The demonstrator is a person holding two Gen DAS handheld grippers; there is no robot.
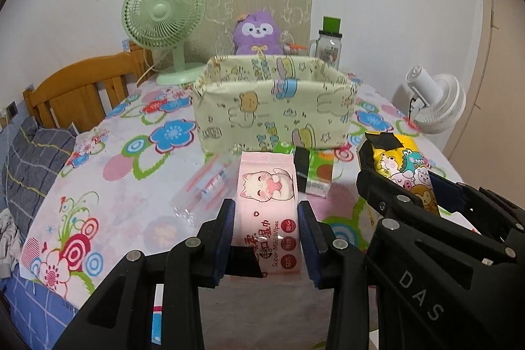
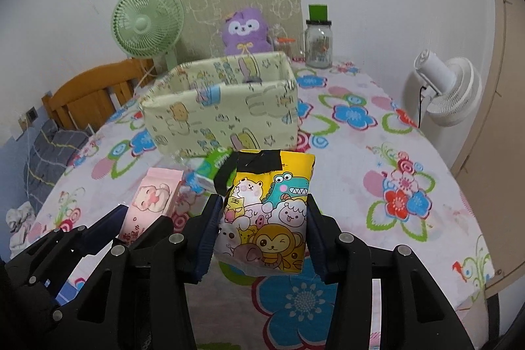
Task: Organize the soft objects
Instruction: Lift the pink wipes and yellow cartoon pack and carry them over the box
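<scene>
Flowered tablecloth (image 1: 131,159) fills both views. Left gripper (image 1: 266,235) pinches the pink wipes pack (image 1: 267,186), long axis running up-frame toward the fabric bin (image 1: 275,107) at centre. Right gripper (image 2: 262,232) clamps the yellow cartoon pack (image 2: 269,212), apparently upright. A green packet (image 1: 315,166) lies between packs and bin.

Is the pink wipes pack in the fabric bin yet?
Out. The pink wipes pack sits clamped in the left gripper, short of the fabric bin.

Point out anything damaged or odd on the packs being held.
The yellow cartoon pack in the right hand-held gripper has black tape patched across its top, one end peeling loose at the left corner. The pink wipes pack in the left hand-held gripper looks intact.
</scene>
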